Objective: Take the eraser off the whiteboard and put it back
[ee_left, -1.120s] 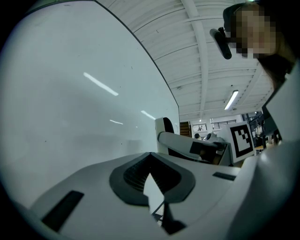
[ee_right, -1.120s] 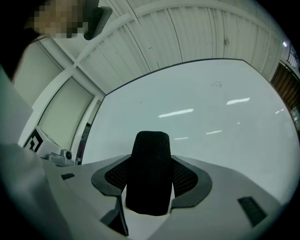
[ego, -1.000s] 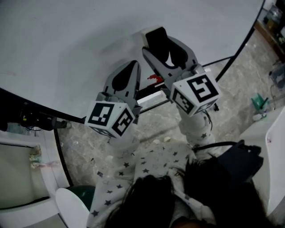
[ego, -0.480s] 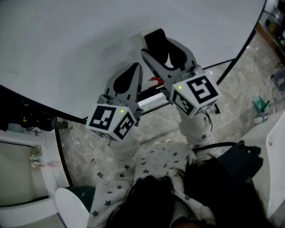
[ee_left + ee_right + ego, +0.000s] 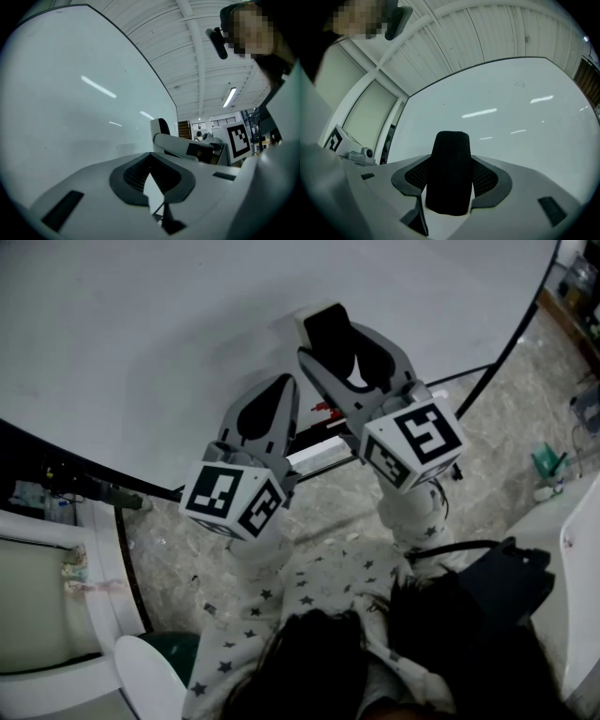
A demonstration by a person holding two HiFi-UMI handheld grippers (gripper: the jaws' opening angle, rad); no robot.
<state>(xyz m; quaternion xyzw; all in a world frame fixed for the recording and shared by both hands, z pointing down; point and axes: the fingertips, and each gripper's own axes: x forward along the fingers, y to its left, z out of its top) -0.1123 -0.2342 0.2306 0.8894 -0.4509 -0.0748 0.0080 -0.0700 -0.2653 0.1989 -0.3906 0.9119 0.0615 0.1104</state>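
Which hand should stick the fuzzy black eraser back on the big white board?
Right, probably. The right gripper has the fuzzy black eraser clamped between its jaws, up near the big white whiteboard. The left gripper is shut and holds nothing.

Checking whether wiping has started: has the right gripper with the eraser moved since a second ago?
No. The right gripper, shut on the eraser, sits at the same spot above the whiteboard's ledge as before.
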